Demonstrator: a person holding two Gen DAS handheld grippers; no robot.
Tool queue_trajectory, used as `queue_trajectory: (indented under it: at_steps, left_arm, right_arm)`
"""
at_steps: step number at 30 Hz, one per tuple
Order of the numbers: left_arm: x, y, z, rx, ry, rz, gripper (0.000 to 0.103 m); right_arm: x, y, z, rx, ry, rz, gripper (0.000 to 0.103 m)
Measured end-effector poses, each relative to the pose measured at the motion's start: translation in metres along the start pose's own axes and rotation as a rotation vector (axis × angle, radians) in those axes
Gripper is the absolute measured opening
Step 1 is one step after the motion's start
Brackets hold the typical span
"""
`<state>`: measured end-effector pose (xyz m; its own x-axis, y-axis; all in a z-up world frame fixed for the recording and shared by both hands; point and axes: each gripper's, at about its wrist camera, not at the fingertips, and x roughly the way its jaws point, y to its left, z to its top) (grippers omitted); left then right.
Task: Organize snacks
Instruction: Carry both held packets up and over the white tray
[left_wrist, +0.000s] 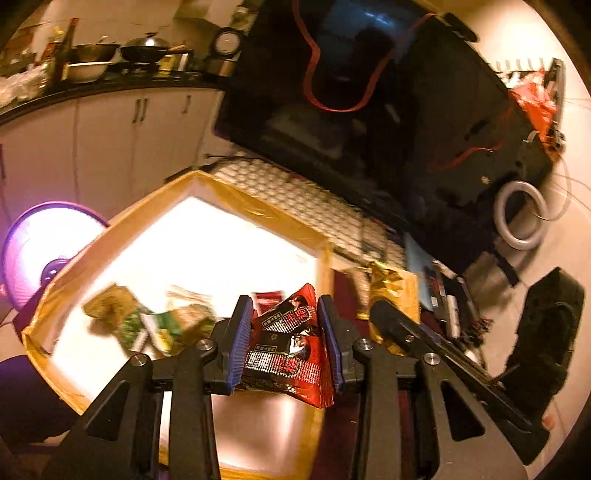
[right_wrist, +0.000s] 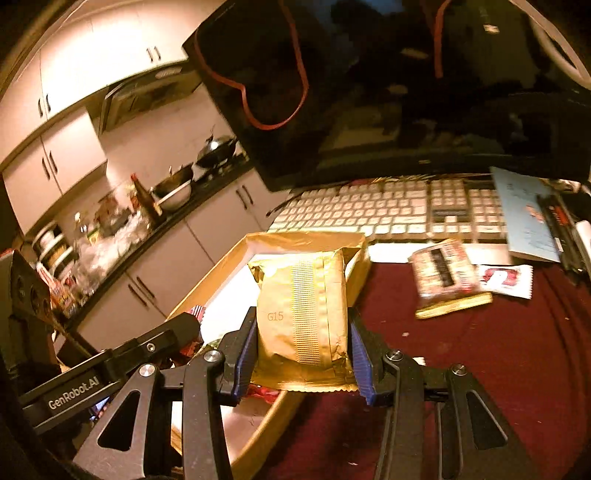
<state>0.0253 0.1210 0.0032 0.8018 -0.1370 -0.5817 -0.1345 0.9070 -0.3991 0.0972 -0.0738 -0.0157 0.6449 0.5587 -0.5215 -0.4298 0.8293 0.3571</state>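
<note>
The box (left_wrist: 177, 192) interior is overexposed in the left wrist view; its floor reads as plain white, and the green packets (left_wrist: 147, 321) at lower left of the frame are motion-blurred, so their print is illegible. The lower end of the red snack packet (left_wrist: 286, 347) is partly covered by the blue pads (left_wrist: 242, 339).

The left gripper (left_wrist: 286, 306) is closed narrowly on the red snack packet, held above the box's near right corner. The right gripper (right_wrist: 303, 332) is clamped on a gold pouch (right_wrist: 301, 314) marked "G15", held over the box's right wall (right_wrist: 360, 266).

The work surface is a dark red cloth (right_wrist: 498, 350). A white keyboard (right_wrist: 388, 210) lies beyond the box, with a black monitor (right_wrist: 406, 92) tilted above it. A kitchen counter (left_wrist: 92, 79) with pans and white cabinets fills the upper left of both frames.

Only the right wrist view shows two loose packets on the cloth at centre right: a banded packet (right_wrist: 447, 280) and a white-and-red sachet (right_wrist: 506, 280) just beside it. Only the left wrist view shows a purple-lit fan (left_wrist: 40, 251) at the left edge.
</note>
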Motion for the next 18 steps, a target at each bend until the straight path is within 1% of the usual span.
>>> queue_trajectory:
  at_steps: [4, 7, 10, 18]
  left_arm:
    - [0.010, 0.017, 0.002, -0.037, 0.014, 0.035, 0.034]
    - [0.017, 0.024, 0.002, -0.045, 0.021, 0.060, 0.034]
    - [0.023, 0.030, 0.001, -0.058, 0.034, 0.064, 0.034]
    - [0.032, 0.032, 0.001, -0.030, 0.051, 0.097, 0.034]
  right_arm:
    - [0.017, 0.009, 0.001, -0.015, 0.042, -0.010, 0.046]
    - [0.030, 0.013, 0.003, -0.022, 0.071, -0.024, 0.046]
    - [0.041, 0.016, 0.003, -0.027, 0.094, -0.033, 0.046]
    - [0.059, 0.021, -0.003, -0.056, 0.132, -0.060, 0.046]
